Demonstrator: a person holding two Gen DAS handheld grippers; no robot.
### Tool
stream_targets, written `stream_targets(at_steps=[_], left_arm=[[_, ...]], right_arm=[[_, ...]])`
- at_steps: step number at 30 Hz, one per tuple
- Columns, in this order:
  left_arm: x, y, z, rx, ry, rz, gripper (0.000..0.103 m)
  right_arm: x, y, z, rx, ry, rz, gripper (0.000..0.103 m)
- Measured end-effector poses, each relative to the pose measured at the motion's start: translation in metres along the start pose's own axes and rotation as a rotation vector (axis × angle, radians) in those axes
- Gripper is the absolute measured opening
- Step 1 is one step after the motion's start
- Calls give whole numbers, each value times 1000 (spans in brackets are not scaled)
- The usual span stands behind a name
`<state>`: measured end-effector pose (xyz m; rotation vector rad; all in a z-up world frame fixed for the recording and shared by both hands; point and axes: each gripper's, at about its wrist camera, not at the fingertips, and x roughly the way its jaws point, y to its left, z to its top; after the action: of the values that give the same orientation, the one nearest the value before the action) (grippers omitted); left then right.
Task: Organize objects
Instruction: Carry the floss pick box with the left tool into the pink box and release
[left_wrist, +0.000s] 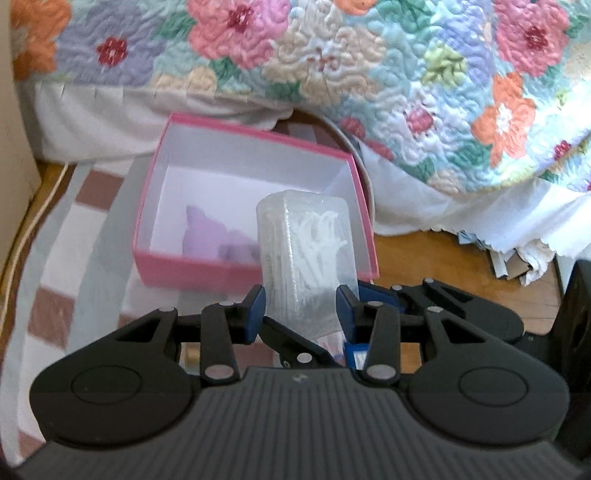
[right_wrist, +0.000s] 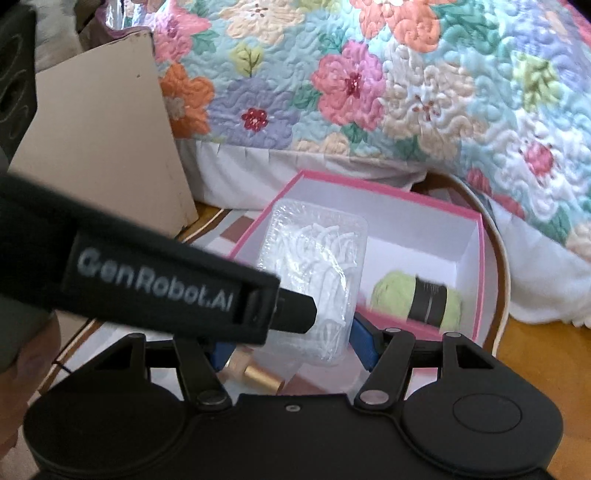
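A clear plastic box of white floss picks (left_wrist: 308, 251) stands upright between the blue pads of my left gripper (left_wrist: 301, 302), which is shut on it, just in front of the open pink box (left_wrist: 184, 275). A purple item (left_wrist: 218, 240) lies inside the pink box. In the right wrist view the same floss box (right_wrist: 317, 269) sits between the blue pads of my right gripper (right_wrist: 291, 345), with the left gripper's black body (right_wrist: 155, 288) crossing in front. A green yarn ball with a black band (right_wrist: 417, 299) lies in the pink box (right_wrist: 476, 295).
A floral quilt (left_wrist: 332, 66) hangs off the bed behind the box. A striped mat (left_wrist: 66, 258) covers the floor. A gold cylinder (right_wrist: 258, 378) lies under the right gripper. A cardboard panel (right_wrist: 96, 140) leans at left. Papers (left_wrist: 517, 258) lie at right.
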<state>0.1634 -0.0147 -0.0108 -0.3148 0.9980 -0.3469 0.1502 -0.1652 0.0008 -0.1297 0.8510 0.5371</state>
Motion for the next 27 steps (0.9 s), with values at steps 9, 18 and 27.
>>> stream_targets(at_steps=[9,18,27], left_arm=[[76,14,73,-52,54,4,41],[169,59,105,-167,175,-4,40],[206,85,110,-187,210,-33,37]], right_arm=[[73,-35,68,-62,121,-2,68],[171,-85,77,52,235,25,68],[219,-117,76,195,324,87,71]])
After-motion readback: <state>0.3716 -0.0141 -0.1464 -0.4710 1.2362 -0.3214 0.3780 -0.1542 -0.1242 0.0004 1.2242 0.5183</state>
